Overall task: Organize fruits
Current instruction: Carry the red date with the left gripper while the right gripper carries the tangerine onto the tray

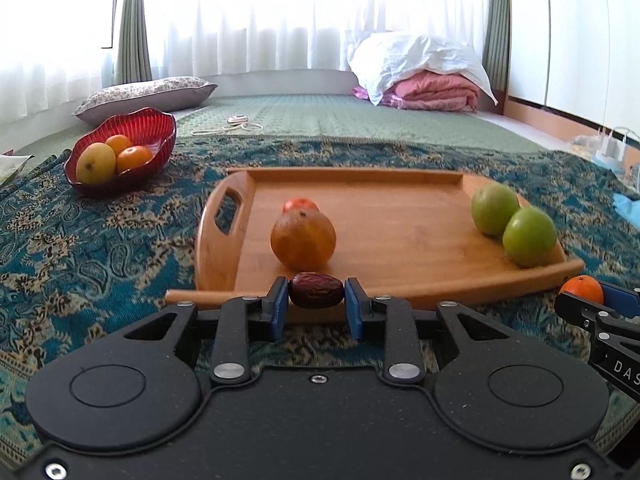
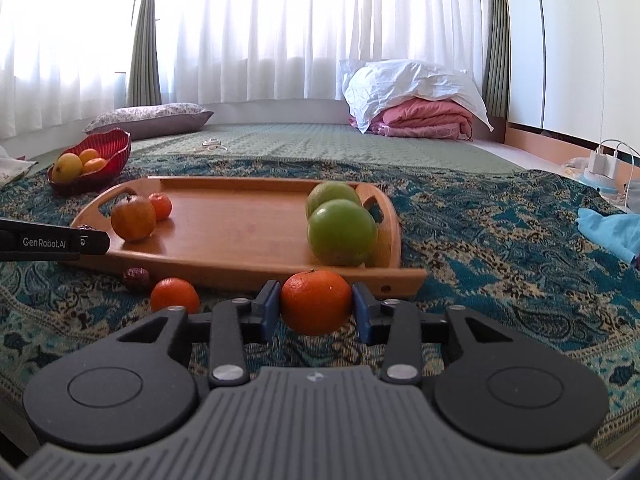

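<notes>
Now left gripper (image 1: 316, 295) jaws clamp one date (image 1: 316, 289); right gripper (image 2: 316, 307) jaws grip one tangerine (image 2: 316, 302); tray (image 2: 240, 236) holds perhaps four fruits.

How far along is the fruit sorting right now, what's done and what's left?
Done: the red bowl already holds three yellow-orange fruits. In hand: the left gripper clamps a date; the right gripper grips a tangerine. Left: another tangerine and date on the cloth, and fruits on the wooden tray.
</notes>
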Demonstrator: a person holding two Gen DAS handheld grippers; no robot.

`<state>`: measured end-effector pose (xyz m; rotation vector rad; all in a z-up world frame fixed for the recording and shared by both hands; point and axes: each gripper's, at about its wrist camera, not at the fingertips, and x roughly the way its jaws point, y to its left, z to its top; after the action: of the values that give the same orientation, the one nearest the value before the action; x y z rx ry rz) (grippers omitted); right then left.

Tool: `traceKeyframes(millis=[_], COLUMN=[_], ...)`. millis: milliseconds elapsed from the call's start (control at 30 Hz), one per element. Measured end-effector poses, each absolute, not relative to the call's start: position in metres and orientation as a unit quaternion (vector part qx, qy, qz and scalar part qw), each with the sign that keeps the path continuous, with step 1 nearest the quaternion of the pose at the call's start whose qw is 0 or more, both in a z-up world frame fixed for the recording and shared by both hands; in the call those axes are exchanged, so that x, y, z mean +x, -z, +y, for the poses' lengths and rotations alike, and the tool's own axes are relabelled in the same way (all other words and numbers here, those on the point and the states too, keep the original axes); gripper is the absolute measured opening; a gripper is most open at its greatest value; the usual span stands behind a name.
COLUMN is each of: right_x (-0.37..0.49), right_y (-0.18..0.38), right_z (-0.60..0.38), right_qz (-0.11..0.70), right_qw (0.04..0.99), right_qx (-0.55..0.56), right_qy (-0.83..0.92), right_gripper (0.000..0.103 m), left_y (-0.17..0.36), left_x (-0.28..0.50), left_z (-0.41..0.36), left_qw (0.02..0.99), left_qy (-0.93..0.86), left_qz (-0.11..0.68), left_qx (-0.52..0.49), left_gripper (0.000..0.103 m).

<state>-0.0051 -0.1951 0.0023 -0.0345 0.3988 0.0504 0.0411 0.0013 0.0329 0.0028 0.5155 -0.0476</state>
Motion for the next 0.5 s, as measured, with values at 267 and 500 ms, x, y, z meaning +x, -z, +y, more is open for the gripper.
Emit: traceKeyframes(millis=[267, 500], right_x=[0.018, 0.054], right_y=[-0.033, -0.061], right_z=[-0.199, -0.209], right_qz=[0.173, 0.173], right_qw=[0.985, 0.984], right_qx=[-0.004, 0.021], right_qy=[-0.026, -0.027], right_gripper=[0.043, 0.043], left_y=[-0.058, -0.081], left_x=[0.066, 0.102], left_z=[0.009, 0.021], left_qw=[0.969, 0.967], left_qy=[0.021, 0.028], left_qz=[0.245, 0.254], left_qx=[0.001, -0.022], left_gripper=[0.028, 0.028])
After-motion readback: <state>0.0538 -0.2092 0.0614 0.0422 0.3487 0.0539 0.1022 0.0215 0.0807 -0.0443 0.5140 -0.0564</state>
